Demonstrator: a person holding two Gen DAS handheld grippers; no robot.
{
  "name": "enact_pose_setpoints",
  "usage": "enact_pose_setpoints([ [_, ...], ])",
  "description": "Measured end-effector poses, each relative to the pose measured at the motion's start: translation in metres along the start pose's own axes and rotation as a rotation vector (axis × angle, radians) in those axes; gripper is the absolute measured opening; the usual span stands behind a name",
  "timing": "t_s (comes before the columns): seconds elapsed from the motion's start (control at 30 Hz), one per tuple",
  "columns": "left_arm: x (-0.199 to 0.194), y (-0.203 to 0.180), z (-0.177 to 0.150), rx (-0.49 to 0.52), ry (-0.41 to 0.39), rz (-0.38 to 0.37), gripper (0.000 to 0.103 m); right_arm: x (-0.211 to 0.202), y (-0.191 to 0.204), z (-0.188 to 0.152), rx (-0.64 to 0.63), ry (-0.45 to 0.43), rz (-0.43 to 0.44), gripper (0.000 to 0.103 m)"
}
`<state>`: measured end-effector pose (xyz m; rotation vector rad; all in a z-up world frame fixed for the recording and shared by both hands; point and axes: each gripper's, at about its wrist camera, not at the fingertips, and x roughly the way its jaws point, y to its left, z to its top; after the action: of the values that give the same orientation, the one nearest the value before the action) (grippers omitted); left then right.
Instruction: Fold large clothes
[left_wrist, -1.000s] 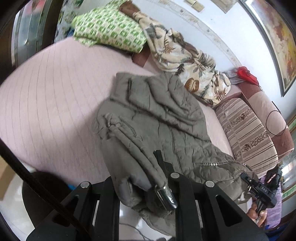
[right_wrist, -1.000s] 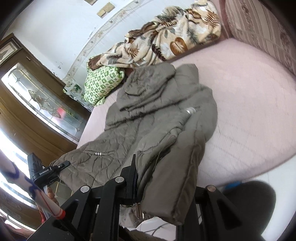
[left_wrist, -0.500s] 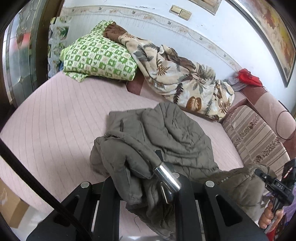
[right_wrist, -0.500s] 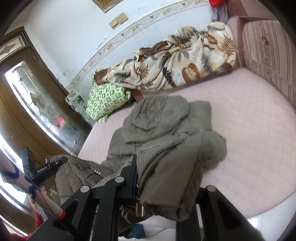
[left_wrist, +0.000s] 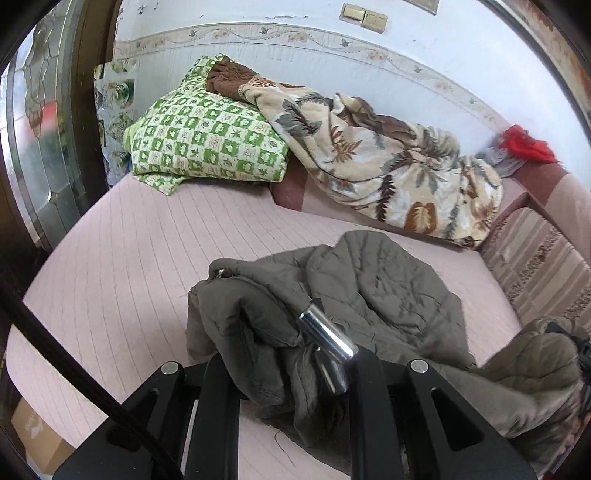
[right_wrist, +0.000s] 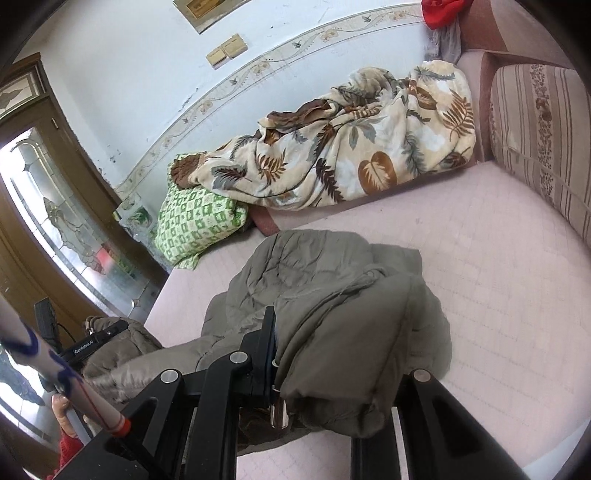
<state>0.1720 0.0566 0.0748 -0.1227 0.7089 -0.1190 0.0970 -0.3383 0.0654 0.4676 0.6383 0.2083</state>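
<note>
An olive-grey quilted coat (left_wrist: 388, 288) lies bunched on the pink bed (left_wrist: 129, 258). My left gripper (left_wrist: 295, 350) is shut on a thick fold of its hem, and the fabric drapes over both fingers, with one shiny metal finger (left_wrist: 325, 332) showing. In the right wrist view the same coat (right_wrist: 295, 273) is doubled over on the bed (right_wrist: 480, 266). My right gripper (right_wrist: 314, 350) is shut on another fold, which hangs over the right finger and hides it. The left gripper (right_wrist: 92, 339) shows at the left edge, also in coat fabric.
At the head of the bed lie a green checked pillow (left_wrist: 207, 140) and a leaf-patterned blanket (left_wrist: 388, 166). A striped cushion (left_wrist: 539, 266) bounds the right side, with a red cloth (left_wrist: 528, 146) above it. A glazed door (left_wrist: 37, 147) stands left, a cardboard box (left_wrist: 33, 432) below.
Both grippers rose and moved toward the head of the bed with the coat's hem. The coat went from lying spread long to being doubled over and bunched.
</note>
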Motion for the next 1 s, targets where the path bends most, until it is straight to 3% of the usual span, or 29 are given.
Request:
enact_pose_setpoints([
  [0.57, 0.083, -0.008, 0.045, 0.001, 0.072, 0.108, 0.016, 0.089, -0.011, 0.059, -0.014, 0.040, -0.131, 0.020],
  [1.0, 0.179, 0.018, 0.081, -0.117, 0.203, 0.130, 0.016, 0.159, -0.035, 0.086, -0.015, 0.090, -0.236, 0.020],
])
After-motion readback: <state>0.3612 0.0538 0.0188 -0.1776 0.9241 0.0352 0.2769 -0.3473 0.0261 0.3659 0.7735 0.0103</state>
